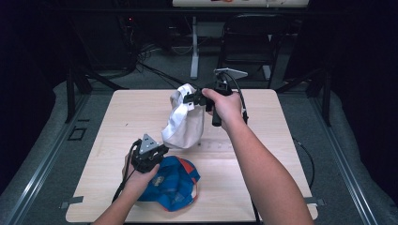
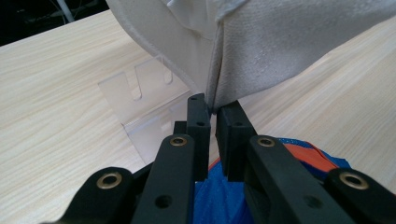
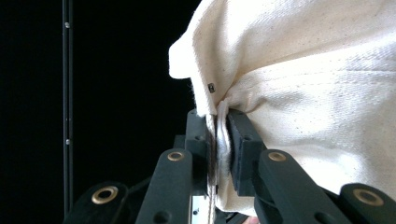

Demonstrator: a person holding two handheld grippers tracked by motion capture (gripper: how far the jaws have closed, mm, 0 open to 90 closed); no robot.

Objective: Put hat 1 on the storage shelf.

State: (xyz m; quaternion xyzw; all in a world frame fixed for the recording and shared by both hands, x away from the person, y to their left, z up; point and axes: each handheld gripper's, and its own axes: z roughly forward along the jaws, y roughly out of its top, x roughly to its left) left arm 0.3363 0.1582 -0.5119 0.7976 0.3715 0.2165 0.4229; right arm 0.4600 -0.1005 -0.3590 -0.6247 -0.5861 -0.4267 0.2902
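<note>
Cream cotton cap [image 1: 184, 123] hung above the pale wooden table [image 1: 108, 136], pinched at its top by the right gripper [image 1: 192, 98]; the left gripper [image 2: 212, 109], jaws nearly together, touched its lower edge above a blue-and-orange cap [image 1: 176, 183].

The hanging cap [image 1: 184, 123] is plain cream white. The cap [image 1: 173, 183] lying flat is blue with orange patches. The surface [image 1: 253, 154] is pale wood grain. Both claws [image 2: 215, 122] [image 3: 218, 140] are black.
</note>
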